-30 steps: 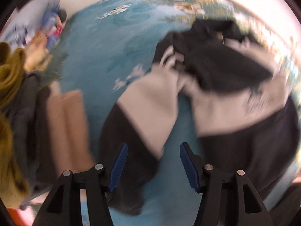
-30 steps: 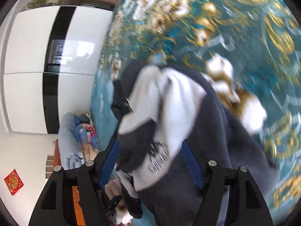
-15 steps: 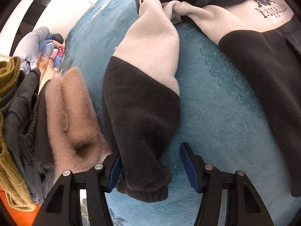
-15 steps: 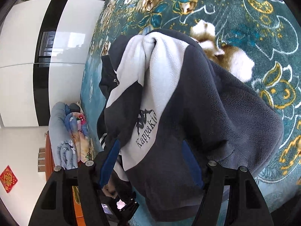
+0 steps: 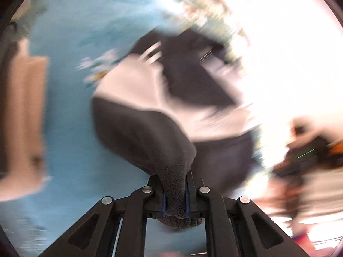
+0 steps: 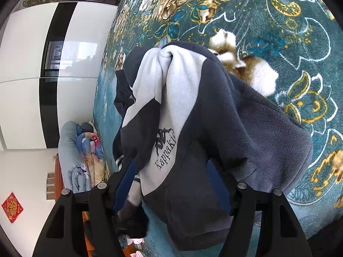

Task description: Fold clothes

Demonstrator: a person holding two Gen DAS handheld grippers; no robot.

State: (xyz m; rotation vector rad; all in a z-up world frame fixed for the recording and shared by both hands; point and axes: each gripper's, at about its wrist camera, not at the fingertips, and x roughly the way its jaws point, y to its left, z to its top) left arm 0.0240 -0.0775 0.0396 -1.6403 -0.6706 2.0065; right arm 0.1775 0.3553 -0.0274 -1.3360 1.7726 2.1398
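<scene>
Early stage, no fold finished yet. The fleece sweatshirt, dark grey with pale panels and printed lettering, lies bunched and crumpled on the teal floral bed cover, hood area toward 11 o'clock in the right wrist view.

Left tool: jaws have just been closing and now pinch the dark sleeve cuff, fleece squeezed between the blue pads. That view is heavily motion-blurred; the sleeve runs up from the tool toward 12 o'clock into the pale shoulder part.

Right tool: jaws stand wide, straddling the sweatshirt's lower body. Pads do not visibly press the cloth, so it looks open and not holding anything.

At 9 o'clock in the left view a tan garment, blurred, may be a finished item; can't confirm. Rolled bedding sits at 8 o'clock in the right view.

Left to do, as judged: spread sweatshirt flat, fold in both sleeves, fold body, stack.
</scene>
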